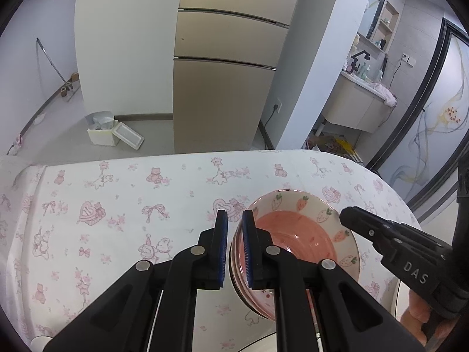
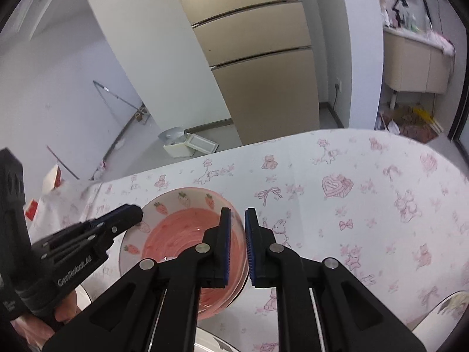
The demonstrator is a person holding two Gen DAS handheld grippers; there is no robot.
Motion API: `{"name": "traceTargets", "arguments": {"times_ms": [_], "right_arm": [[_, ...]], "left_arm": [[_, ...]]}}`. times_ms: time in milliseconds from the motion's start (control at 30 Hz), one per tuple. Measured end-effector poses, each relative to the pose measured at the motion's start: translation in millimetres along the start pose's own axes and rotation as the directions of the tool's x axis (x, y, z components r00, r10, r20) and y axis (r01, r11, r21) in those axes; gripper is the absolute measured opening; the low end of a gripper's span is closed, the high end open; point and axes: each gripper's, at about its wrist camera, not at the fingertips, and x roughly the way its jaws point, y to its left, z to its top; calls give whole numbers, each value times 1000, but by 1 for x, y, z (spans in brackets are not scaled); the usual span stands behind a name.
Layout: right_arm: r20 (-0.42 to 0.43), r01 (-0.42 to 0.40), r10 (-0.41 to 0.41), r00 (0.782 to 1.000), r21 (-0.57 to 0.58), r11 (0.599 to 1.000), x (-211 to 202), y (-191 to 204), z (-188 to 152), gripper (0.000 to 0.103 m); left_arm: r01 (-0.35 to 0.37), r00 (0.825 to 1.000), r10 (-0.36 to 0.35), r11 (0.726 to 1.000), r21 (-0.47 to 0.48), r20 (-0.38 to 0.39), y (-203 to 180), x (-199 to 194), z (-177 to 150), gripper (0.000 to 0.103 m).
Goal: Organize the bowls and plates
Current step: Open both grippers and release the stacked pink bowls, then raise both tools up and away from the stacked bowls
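A stack of pink bowls with strawberry-print rims [image 1: 296, 234] is held above the table, between both grippers. My left gripper [image 1: 235, 249] straddles the stack's left rim, one finger inside and one outside, jaws narrowly apart around the rim. My right gripper [image 2: 236, 246] straddles the right rim of the same stack [image 2: 181, 234] in the same way. Each gripper shows in the other's view: the right one at the bowl's right edge [image 1: 366, 228], the left one at its left edge [image 2: 117, 220].
The table wears a white cloth with pink bears and bows [image 1: 117, 205]. A white plate rim [image 2: 211, 340] lies at the near edge; another dish [image 2: 448, 308] sits at the lower right. A beige fridge [image 1: 222, 88] and a foam box [image 1: 117, 135] stand beyond the table.
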Motion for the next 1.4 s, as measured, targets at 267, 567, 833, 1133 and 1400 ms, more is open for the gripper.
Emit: {"name": "traceTargets", "arguments": {"times_ms": [267,567,833,1133,1400], "right_arm": [[-76,51,-49,996,22,998,7,-6,-1,11],[-65,59,-57,996,33,998,3,-7,-2,20],[100,64,-65,993,14,998,-53,10,9,54],[315,78,-82,945,26,997,-119,17,17,97],[499,117,-115,859,26,993,-175,35,9,102]], "left_arm": [[8,998,-8,1000,-5,-63,0,7,-1,12],[-50,994,53,998,32,-92,-10,6,-5,12],[-85,993,81,996,32,89,-11,-51,7,70],[-176,914,133,981,77,383,-27,-149,8,85],[-136,792,100,991,14,602,-24,-253,-3,103]]}}
